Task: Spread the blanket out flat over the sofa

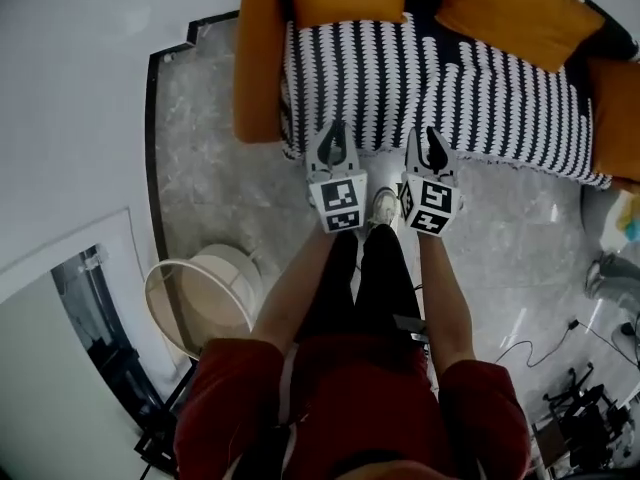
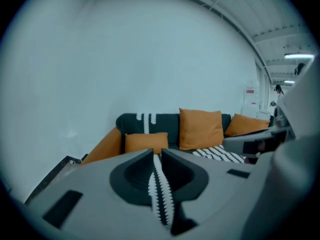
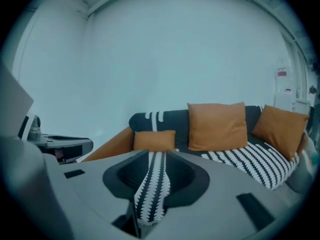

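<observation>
Head view, upper centre: left gripper (image 1: 334, 138) and right gripper (image 1: 433, 144) each clamp the striped blanket (image 1: 470, 83) draped over the orange sofa (image 1: 257, 63).

The sofa (image 1: 258, 68) ran off the head view's top and right edges. At the sofa's front, the blanket (image 1: 480, 88) had its edge hidden inside the left gripper (image 1: 334, 133) and right gripper (image 1: 433, 136).

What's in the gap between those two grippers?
In the head view, a white shoe on the grey floor shows between the left gripper and right gripper, both shut on the blanket.
</observation>
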